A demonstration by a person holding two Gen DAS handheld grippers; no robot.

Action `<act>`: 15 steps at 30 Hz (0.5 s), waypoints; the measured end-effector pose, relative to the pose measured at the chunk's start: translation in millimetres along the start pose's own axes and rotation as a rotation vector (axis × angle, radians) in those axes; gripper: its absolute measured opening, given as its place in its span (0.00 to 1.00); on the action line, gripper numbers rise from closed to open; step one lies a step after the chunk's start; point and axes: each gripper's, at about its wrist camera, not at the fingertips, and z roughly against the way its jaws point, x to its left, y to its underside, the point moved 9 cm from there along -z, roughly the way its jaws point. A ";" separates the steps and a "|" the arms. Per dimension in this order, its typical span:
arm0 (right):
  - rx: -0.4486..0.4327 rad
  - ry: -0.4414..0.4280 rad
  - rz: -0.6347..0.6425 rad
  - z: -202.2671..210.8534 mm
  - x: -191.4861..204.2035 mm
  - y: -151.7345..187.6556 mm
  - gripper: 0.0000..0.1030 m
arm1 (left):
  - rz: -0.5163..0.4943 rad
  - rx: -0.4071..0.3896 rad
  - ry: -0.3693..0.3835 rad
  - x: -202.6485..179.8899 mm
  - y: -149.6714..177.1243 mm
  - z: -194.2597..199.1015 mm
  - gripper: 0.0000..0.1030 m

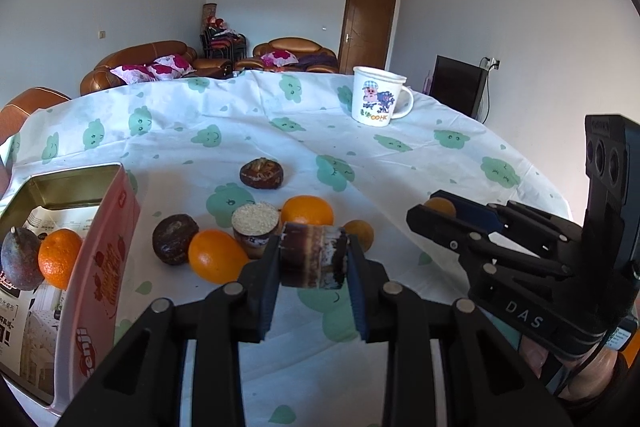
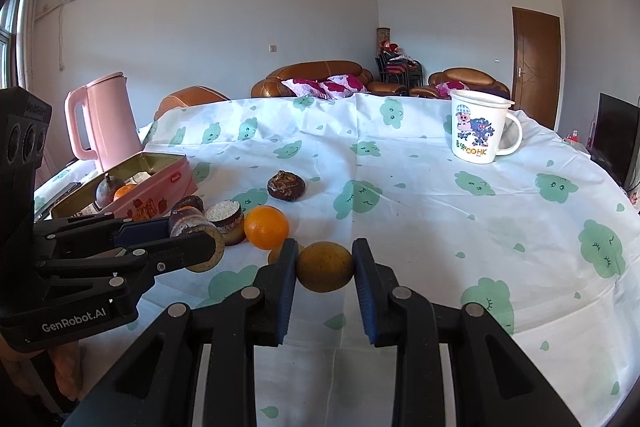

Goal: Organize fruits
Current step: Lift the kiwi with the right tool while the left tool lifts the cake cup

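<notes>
Left jaws clamp brown cylinder (image 1: 313, 255), right jaws clasp yellowish fruit (image 2: 324, 266)

Brownish-yellow fruit (image 2: 324, 266) between right hand-held gripper (image 2: 325, 259) pads, over tablecloth (image 2: 420, 211).

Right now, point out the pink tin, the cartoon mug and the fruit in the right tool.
pink tin (image 1: 102, 259), left wrist view, on its pink side wall.
cartoon mug (image 2: 476, 131), right wrist view, on the printed front of its body.
brownish round fruit (image 2: 325, 267), right wrist view, on its middle between the right tool's fingers.
</notes>
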 end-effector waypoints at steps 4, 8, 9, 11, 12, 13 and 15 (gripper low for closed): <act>-0.022 -0.010 0.007 2.9 1.2 -1.1 0.29 | -0.001 -0.025 -0.005 0.6 -1.9 4.5 0.31; -0.043 -0.020 0.016 6.4 3.0 -1.7 0.29 | -0.005 -0.049 -0.010 0.2 -3.6 8.3 0.31; -0.048 -0.020 0.017 7.2 3.3 -1.8 0.29 | -0.005 -0.054 -0.013 0.2 -4.1 9.3 0.31; -0.055 -0.022 0.019 8.0 3.7 -2.5 0.29 | -0.005 -0.064 -0.014 0.5 -4.6 11.1 0.31; -0.059 -0.024 0.019 8.7 4.0 -2.5 0.29 | -0.005 -0.069 -0.016 1.1 -4.5 12.5 0.31; -0.063 -0.025 0.018 9.2 4.0 -2.7 0.29 | -0.005 -0.072 -0.017 1.2 -4.6 13.0 0.31; -0.068 -0.028 0.017 10.0 3.8 -3.0 0.29 | -0.006 -0.080 -0.020 1.3 -4.8 14.3 0.31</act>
